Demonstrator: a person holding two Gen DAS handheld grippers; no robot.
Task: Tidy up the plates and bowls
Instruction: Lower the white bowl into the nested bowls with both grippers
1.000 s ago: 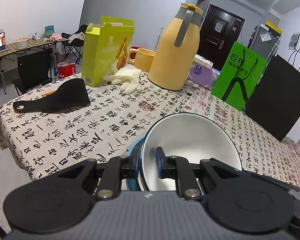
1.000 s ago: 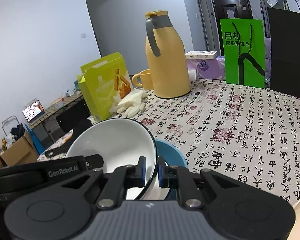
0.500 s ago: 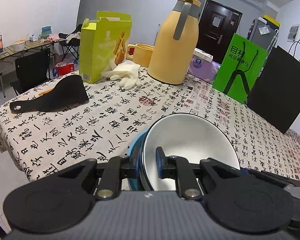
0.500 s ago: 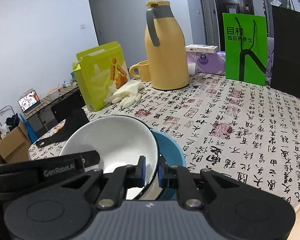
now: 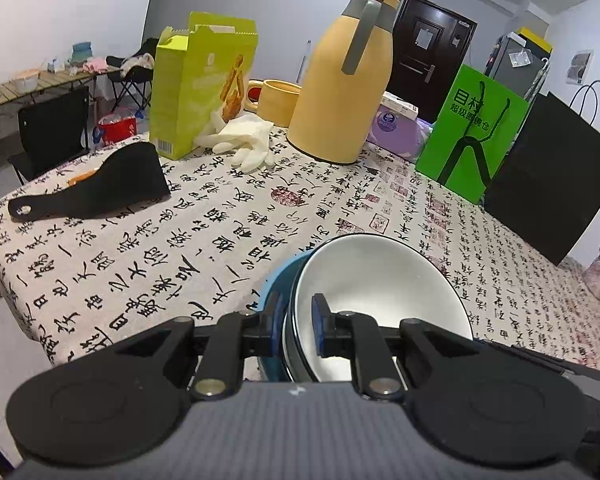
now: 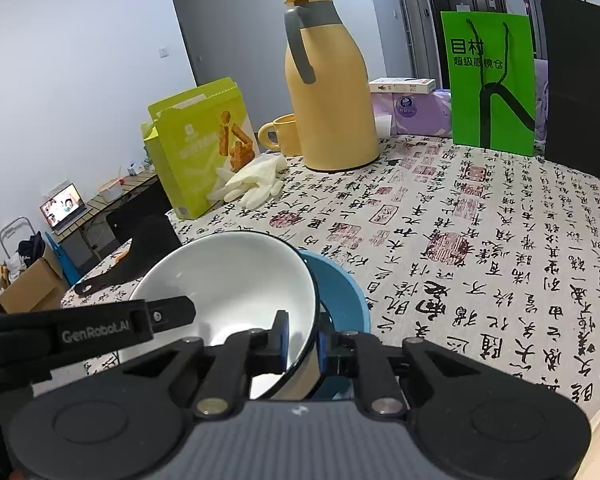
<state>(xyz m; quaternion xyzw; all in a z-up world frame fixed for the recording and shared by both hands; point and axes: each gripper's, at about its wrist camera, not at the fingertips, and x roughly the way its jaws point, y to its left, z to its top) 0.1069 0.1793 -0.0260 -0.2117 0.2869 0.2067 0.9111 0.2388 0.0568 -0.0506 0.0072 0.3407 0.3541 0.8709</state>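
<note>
A white bowl [image 5: 380, 280] with a dark rim sits tilted inside a blue bowl [image 5: 278, 280] on the calligraphy tablecloth. My left gripper [image 5: 296, 326] is shut on the near rims of both bowls, one finger outside the blue bowl, one inside the white one. In the right wrist view my right gripper [image 6: 302, 342] is shut on the white bowl [image 6: 228, 280] rim on the opposite side, with the blue bowl [image 6: 344, 300] just right of it. The left gripper's arm [image 6: 100, 326] crosses that view at left.
A yellow thermos jug [image 5: 342, 80], yellow mug [image 5: 278, 100], green snack box [image 5: 198, 80], white gloves [image 5: 244, 140] and a black spatula-like piece [image 5: 96, 188] lie at the back left. A green bag [image 5: 472, 132] and black bag [image 5: 552, 176] stand at the right.
Both grippers and the two bowls have come lower toward the table. The white bowl has settled deeper into the blue bowl. Both grips are unchanged.
</note>
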